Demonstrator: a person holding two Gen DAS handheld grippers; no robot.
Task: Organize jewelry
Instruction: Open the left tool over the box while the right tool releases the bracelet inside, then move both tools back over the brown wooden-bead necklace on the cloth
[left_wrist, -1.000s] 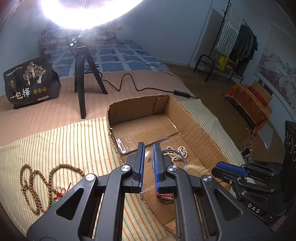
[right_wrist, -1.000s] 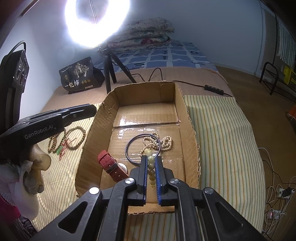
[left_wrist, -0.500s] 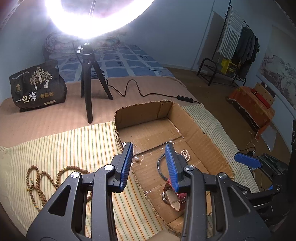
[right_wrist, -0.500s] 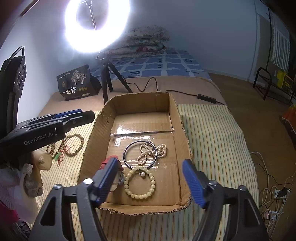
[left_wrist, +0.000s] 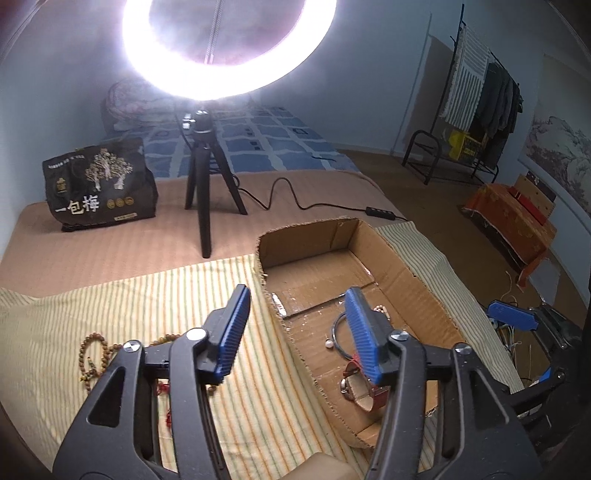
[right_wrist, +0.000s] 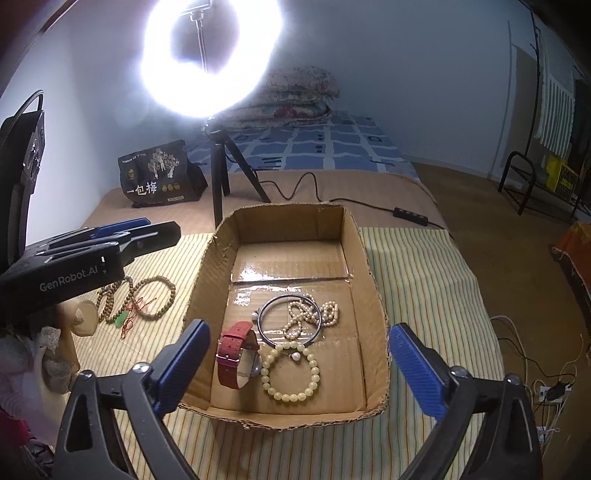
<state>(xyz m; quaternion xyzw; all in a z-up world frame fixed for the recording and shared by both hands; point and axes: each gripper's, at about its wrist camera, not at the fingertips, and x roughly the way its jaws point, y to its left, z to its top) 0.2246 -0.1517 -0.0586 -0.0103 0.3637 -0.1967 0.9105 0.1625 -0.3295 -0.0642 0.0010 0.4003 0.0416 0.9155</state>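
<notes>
An open cardboard box (right_wrist: 362, 258) lies on a striped cloth. Inside it are a red-strapped watch (right_wrist: 232, 354), a yellow bead bracelet (right_wrist: 290, 371), a dark bangle (right_wrist: 259, 320) and a pearl strand (right_wrist: 314, 314). My right gripper (right_wrist: 299, 326) hangs over the box's near end, its jaws opening wide with nothing between the pads. My left gripper (left_wrist: 297, 295) hovers above the box's left wall (left_wrist: 288, 332), jaws also opening and empty. Brown bead strands (left_wrist: 96, 354) lie on the cloth to the left. The watch (left_wrist: 364, 391) is partly hidden behind the left gripper's right finger.
A ring light on a black tripod (right_wrist: 218, 177) stands behind the box, its cable and switch (right_wrist: 410, 216) trailing right. A dark printed bag (right_wrist: 159, 181) sits at the back left. Cables (right_wrist: 550, 387) lie on the floor to the right.
The right gripper opened and let the yellow bracelet go; it now lies in the box. The left gripper went from shut to open. Both rose and drew back a little.
</notes>
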